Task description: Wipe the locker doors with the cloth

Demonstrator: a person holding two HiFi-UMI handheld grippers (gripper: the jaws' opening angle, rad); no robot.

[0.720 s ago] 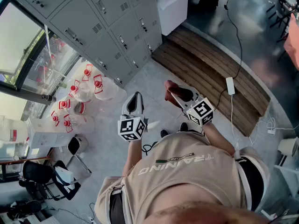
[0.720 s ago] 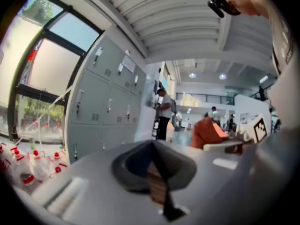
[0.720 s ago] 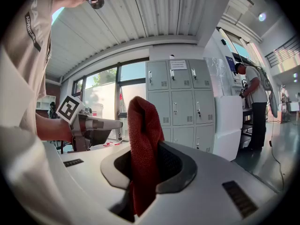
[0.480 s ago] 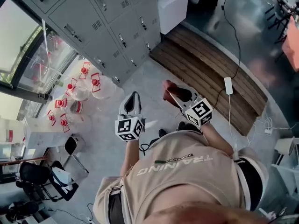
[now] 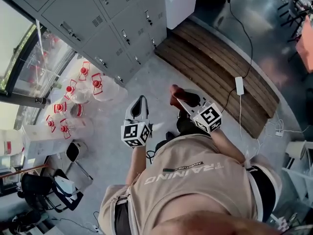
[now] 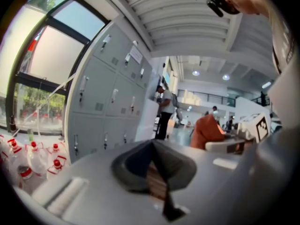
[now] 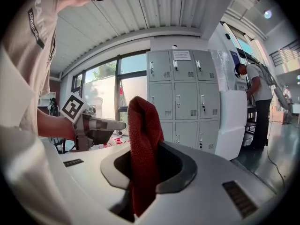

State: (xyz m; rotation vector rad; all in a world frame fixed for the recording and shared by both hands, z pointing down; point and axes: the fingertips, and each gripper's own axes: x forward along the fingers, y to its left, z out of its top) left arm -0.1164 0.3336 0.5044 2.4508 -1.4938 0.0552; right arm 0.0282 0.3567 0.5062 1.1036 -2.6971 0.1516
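We hold a red, fuzzy cloth (image 7: 143, 153) in our right gripper (image 5: 181, 98). Its jaws pinch the cloth tight, and the cloth stands up in a soft fold. Our left gripper (image 5: 141, 103) has its jaws pressed together with nothing in them. The grey lockers (image 5: 112, 23) are at 11 o'clock, all shut, well apart from the cloth. Clear jugs (image 5: 100, 89) with red caps sit on the floor (image 5: 146, 75) at 10 o'clock. We cannot tell what is in them.

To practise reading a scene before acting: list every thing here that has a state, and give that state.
right gripper, shut on the red terry cloth
red terry cloth, bunched, sticking up from the jaws
left gripper, shut, empty
grey metal locker doors, all closed
clear plastic water bottles with red caps, upright, capped
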